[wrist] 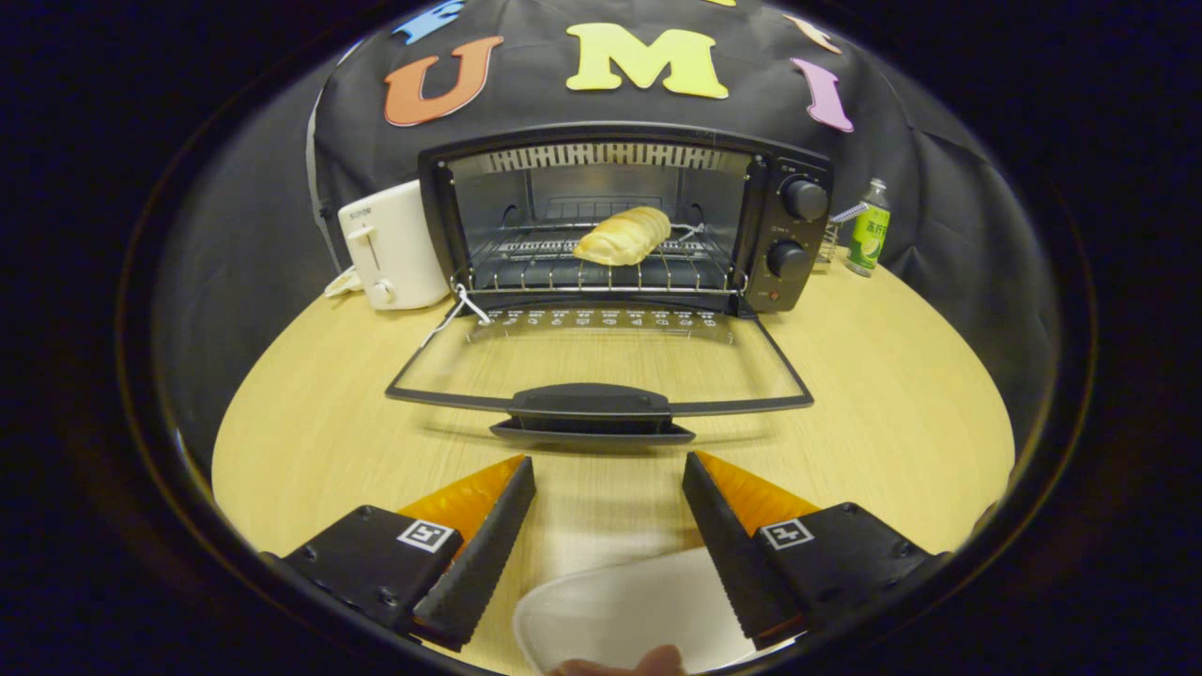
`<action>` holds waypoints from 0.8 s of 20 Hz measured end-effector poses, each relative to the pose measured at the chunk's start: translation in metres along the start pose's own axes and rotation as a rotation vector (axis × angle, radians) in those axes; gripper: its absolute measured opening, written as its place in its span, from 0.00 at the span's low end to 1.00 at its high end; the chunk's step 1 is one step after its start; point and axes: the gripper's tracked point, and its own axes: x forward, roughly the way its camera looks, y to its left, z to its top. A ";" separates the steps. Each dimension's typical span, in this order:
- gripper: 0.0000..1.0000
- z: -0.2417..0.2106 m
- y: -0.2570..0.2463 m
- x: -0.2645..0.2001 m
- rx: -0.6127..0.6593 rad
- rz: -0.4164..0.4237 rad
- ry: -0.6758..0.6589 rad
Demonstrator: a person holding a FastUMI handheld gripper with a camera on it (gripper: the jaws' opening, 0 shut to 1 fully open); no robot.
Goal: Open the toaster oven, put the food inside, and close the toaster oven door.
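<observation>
My gripper (608, 469) hangs with its jaws wide apart and nothing between them, above a pale wooden table (892, 413). Just ahead lies the handle of the toaster oven (624, 221) door (601, 376), folded flat open. Beyond it the bread (624, 236) sits on the rack inside. A white plate (624, 610) lies under my fingers; a white toaster (394, 246) and a green bottle (869, 228) flank the oven against the black cloth wall.

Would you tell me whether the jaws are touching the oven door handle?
Apart. The gripper view shows bare table between the open gripper and the door handle.
</observation>
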 end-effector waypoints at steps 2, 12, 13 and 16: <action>1.00 -0.002 0.000 0.007 -0.011 -0.011 0.014; 1.00 0.016 0.000 -0.001 -0.006 -0.036 -0.037; 1.00 0.021 -0.001 -0.005 -0.002 -0.033 -0.057; 1.00 0.043 0.000 -0.015 0.010 -0.019 -0.128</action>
